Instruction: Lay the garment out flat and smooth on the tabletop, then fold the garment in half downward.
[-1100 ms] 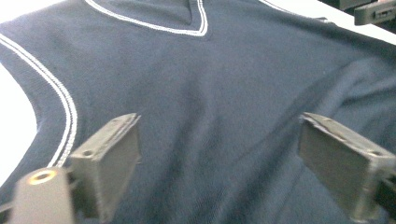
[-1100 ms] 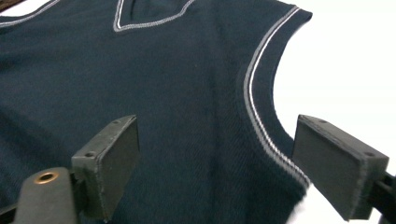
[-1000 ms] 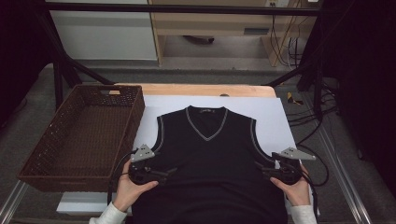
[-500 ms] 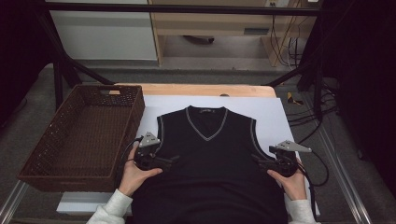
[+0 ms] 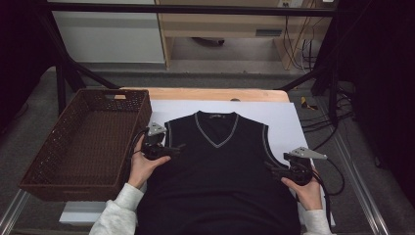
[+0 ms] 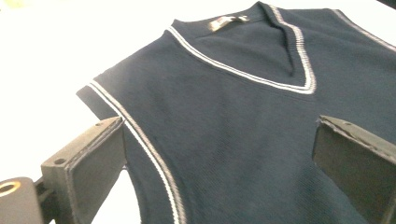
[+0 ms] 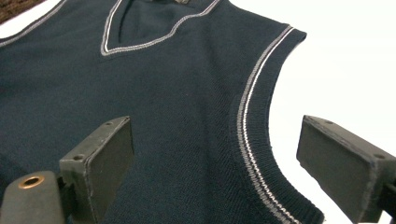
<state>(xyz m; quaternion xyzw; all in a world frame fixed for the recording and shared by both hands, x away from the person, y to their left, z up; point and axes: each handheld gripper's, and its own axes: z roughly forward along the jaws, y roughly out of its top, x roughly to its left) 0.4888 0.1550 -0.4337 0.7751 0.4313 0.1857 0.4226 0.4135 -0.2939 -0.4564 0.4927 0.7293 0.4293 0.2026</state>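
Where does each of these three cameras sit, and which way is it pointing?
High view: above the person's side, facing forward and down on the dark sleeveless V-neck knit vest; both hands show.
Left gripper view: rides the left gripper, facing the vest's neckline; open black jaws.
Right gripper view: rides the right gripper, facing an armhole; open jaws.
All share the vest.

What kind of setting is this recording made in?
Probably a lab or workshop data-collection station: a black metal camera frame stands round the white-topped table, loose cables trail across the grey floor, and plain cabinets line the back.
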